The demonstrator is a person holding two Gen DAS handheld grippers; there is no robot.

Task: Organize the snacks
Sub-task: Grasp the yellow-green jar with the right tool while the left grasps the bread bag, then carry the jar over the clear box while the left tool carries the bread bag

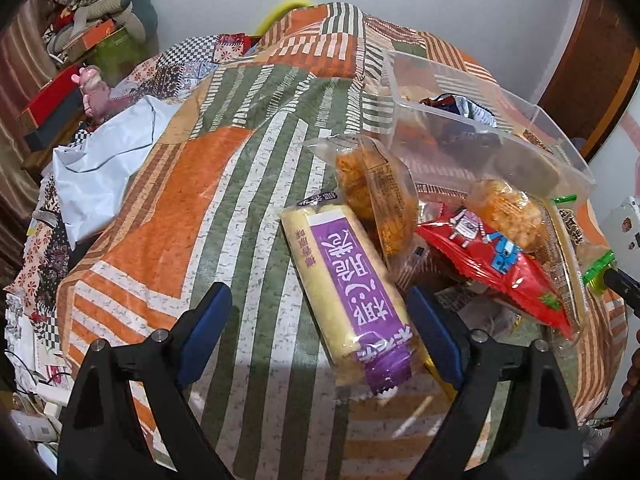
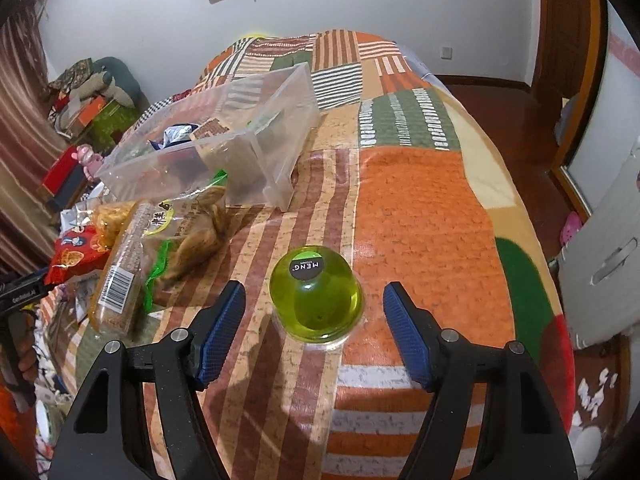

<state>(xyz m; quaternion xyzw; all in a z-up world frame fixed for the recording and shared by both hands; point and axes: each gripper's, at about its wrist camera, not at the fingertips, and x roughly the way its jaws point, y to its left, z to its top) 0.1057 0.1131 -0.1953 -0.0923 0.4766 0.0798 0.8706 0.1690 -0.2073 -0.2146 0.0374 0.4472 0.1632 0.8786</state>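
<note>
In the left wrist view my left gripper (image 1: 320, 320) is open, its jaws on either side of the near end of a purple and yellow snack pack (image 1: 348, 296) that lies on the patchwork quilt (image 1: 180, 240). Behind it lie an orange crispy snack bag (image 1: 376, 188), a red snack bag (image 1: 496, 264) and a round puffed snack (image 1: 508, 208). A clear plastic bin (image 1: 480, 120) holds a few snacks. In the right wrist view my right gripper (image 2: 314, 316) is open around a green jelly cup (image 2: 316, 296), not touching it. The bin (image 2: 224, 152) lies at upper left there.
A barcode-labelled clear pack (image 2: 120, 276) and a bag of brown snacks (image 2: 192, 236) lie left of the jelly cup. A white plastic bag (image 1: 104, 172) lies on the quilt's left. Boxes and cushions (image 1: 92, 20) are piled at far left. Wooden floor (image 2: 520, 120) lies right of the bed.
</note>
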